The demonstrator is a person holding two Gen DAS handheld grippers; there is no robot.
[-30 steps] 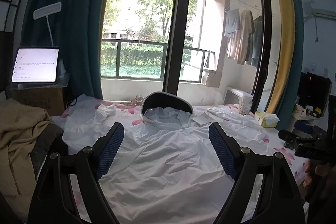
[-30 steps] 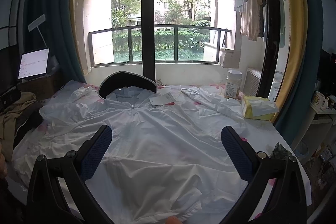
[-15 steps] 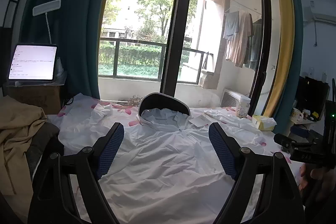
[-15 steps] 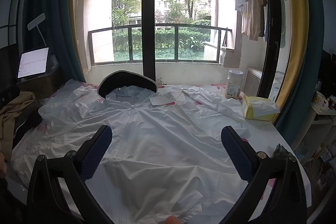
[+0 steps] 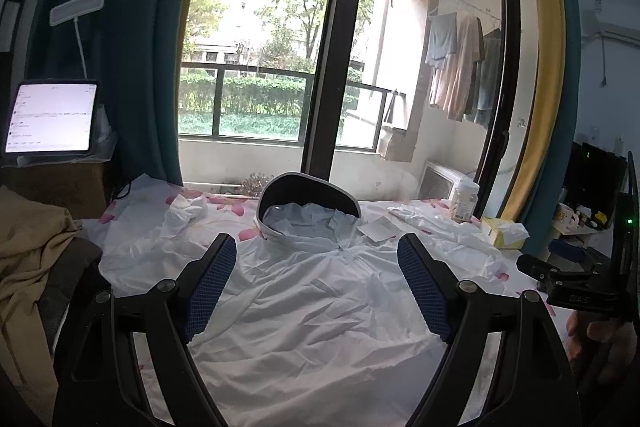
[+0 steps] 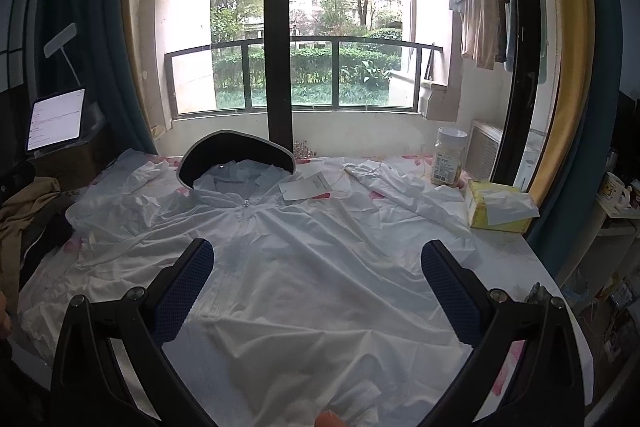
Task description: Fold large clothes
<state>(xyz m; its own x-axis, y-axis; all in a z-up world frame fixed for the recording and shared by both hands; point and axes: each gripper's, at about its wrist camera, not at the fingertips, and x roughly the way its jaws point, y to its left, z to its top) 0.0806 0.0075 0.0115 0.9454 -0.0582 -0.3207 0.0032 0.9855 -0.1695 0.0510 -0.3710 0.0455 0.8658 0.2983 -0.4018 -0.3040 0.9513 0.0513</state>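
A large white hooded jacket [image 5: 316, 311] lies spread face up on a floral-sheeted table, its dark-brimmed hood [image 5: 308, 193] at the far side toward the window. It also shows in the right wrist view [image 6: 320, 267], with both sleeves spread out and a paper tag [image 6: 306, 185] by the collar. My left gripper [image 5: 318, 287] is open and empty, held above the jacket's chest. My right gripper [image 6: 318, 291] is open and empty, held above the jacket's lower body. The right gripper's body [image 5: 576, 287] shows at the right edge of the left wrist view.
A yellow tissue box [image 6: 500, 209] and a clear jar [image 6: 448, 157] stand at the table's far right. A tan cloth [image 5: 28, 267] is heaped at the left. A lit tablet [image 5: 50, 117] stands at the far left. The window lies behind the table.
The left wrist view has tilted up a little, so the jacket sits lower in frame. The right gripper has barely moved. Both grippers stay open.
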